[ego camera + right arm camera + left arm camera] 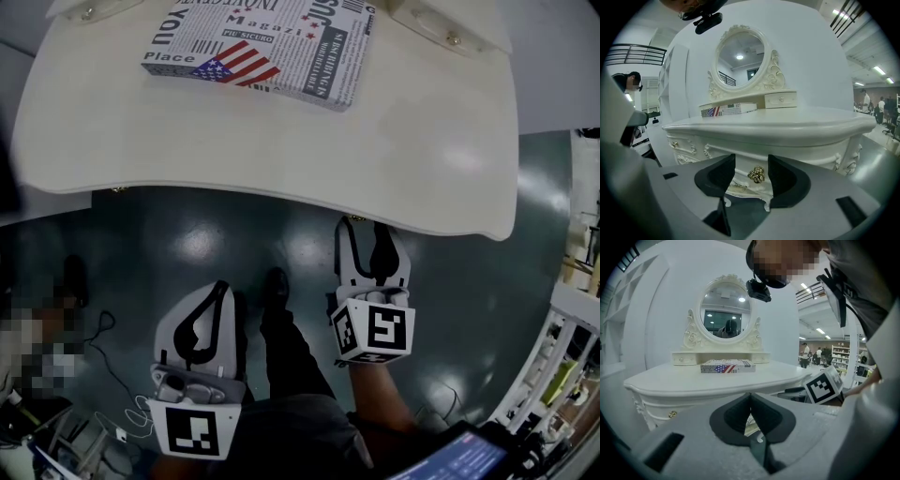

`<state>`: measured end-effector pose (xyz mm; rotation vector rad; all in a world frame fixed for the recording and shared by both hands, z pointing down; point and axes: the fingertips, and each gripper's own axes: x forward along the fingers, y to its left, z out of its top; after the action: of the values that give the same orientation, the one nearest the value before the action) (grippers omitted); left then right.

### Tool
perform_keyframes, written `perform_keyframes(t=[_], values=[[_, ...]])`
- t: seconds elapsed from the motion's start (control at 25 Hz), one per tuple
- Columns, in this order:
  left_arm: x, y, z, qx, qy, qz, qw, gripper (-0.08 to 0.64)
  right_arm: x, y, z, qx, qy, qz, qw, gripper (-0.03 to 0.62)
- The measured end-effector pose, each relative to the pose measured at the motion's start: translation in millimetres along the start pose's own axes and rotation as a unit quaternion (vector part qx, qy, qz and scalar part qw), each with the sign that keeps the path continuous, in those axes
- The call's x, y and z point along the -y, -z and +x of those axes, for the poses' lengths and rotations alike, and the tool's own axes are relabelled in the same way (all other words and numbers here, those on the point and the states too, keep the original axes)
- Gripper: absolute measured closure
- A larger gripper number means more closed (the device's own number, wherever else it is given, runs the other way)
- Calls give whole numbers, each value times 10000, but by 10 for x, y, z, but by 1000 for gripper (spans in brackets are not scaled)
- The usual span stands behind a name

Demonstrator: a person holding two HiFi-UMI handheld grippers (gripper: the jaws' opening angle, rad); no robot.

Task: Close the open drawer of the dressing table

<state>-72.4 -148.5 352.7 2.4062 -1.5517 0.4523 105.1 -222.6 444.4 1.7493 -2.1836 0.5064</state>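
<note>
Right tool (751, 161), jaws apart, faces the drawer (743, 171) just ahead — stiff, probably easy-sliding, best pushed flat beside its gold knob (756, 175) — while the left tool (750, 399) hangs back, jaws together, empty.

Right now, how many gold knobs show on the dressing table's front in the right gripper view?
2. One knob shows between the open jaws of the right claw; a second knob is at far left. More may be hidden.

The dressing table (281, 159) looks smooth and satin-glossy, its knob (756, 175) shiny, perhaps brass, the floor (187, 244) glossy.
</note>
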Motion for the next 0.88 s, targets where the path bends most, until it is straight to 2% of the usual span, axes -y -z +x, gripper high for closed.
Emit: perform_keyframes(t=[0.36, 0.64, 0.88], values=[[-40, -32, -34, 53, -53, 25, 10000, 545, -6, 15, 4, -1, -3, 12, 10000, 391], [62, -150, -94, 189, 96, 71, 9998, 545, -140, 50, -229, -106, -139, 126, 9998, 391], [116, -472, -226, 428, 141, 300, 9985, 545, -402, -254, -657, 161, -316, 132, 9993, 391]])
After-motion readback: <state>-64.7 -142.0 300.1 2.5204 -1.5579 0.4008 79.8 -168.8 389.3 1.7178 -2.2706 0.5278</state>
